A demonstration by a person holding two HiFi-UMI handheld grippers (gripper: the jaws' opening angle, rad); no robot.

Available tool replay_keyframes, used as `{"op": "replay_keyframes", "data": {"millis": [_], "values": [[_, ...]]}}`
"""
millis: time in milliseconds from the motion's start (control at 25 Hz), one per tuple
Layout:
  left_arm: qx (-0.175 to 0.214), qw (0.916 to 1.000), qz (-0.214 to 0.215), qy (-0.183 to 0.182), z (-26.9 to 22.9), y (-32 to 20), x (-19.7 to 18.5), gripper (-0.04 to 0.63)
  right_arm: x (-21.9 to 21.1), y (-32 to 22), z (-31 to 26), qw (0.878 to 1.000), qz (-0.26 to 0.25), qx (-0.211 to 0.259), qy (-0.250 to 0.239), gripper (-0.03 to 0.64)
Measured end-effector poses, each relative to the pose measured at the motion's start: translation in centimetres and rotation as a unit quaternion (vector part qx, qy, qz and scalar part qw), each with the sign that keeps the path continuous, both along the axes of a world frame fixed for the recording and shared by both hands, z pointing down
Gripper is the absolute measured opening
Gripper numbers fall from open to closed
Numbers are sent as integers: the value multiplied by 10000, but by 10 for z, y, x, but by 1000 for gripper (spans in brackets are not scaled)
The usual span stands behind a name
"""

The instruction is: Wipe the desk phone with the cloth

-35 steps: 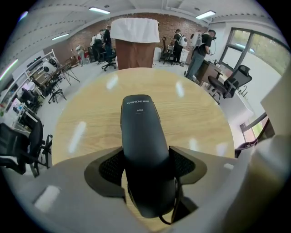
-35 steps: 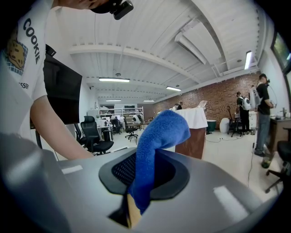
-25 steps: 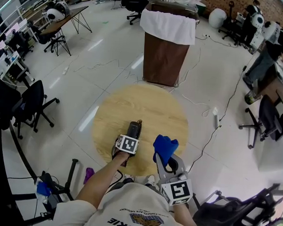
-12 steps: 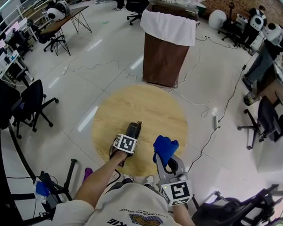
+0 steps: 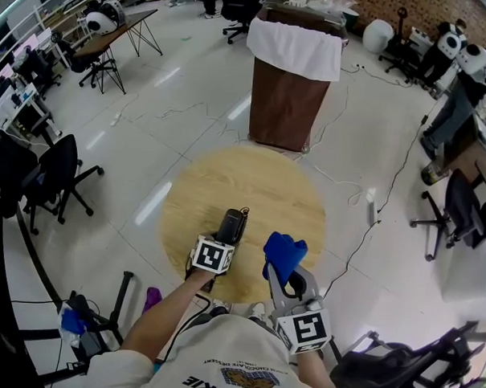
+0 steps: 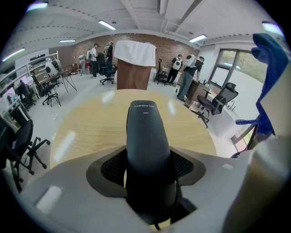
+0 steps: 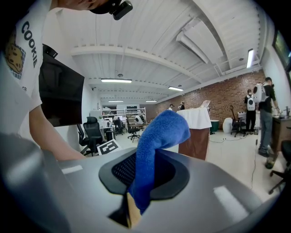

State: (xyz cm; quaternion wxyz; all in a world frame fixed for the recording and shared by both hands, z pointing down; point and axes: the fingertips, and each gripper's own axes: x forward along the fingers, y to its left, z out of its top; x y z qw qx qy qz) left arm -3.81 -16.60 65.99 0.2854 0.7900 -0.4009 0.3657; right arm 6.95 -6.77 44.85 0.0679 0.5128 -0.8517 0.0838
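Note:
A black phone handset is lifted over the near edge of the round wooden table, and my left gripper is shut on its lower half. In the left gripper view the handset runs straight out between the jaws, both pads pressed to its sides. To its right my right gripper is shut on a blue cloth, which stands up in a bunch above the jaws. The cloth fills the middle of the right gripper view. Handset and cloth are apart. No phone base is in view.
A brown bin with a white liner stands beyond the table. Black office chairs sit at the left and right. A cable trails across the white floor on the right. People stand at the far right.
My left gripper has drawn a little towards me and tipped up with the handset in it. The right gripper and cloth have stayed where they were.

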Motion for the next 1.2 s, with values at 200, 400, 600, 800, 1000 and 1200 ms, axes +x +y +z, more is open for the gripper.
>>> {"op": "replay_keyframes", "data": {"millis": [200, 400, 600, 800, 1000, 1200], "values": [[357, 9988, 73, 341, -42, 3, 7, 268, -3, -4, -12, 9999, -45, 135, 24, 58], [719, 9949, 76, 698, -88, 10, 11, 267, -11, -6, -32, 9993, -121, 357, -24, 58], [1212, 9858, 116, 1160, -142, 21, 17, 267, -19, -4, -58, 9977, -215, 627, -117, 58], [1585, 9753, 127, 1535, -183, 30, 19, 267, -30, 0, -70, 9967, -342, 734, -80, 58], [1732, 9704, 204, 1671, -202, 34, 20, 267, -44, 1, -75, 9950, -514, 814, -256, 58], [1815, 9685, 299, 1676, -211, 39, 22, 267, -55, -4, -70, 9948, -615, 738, -346, 58]]}}
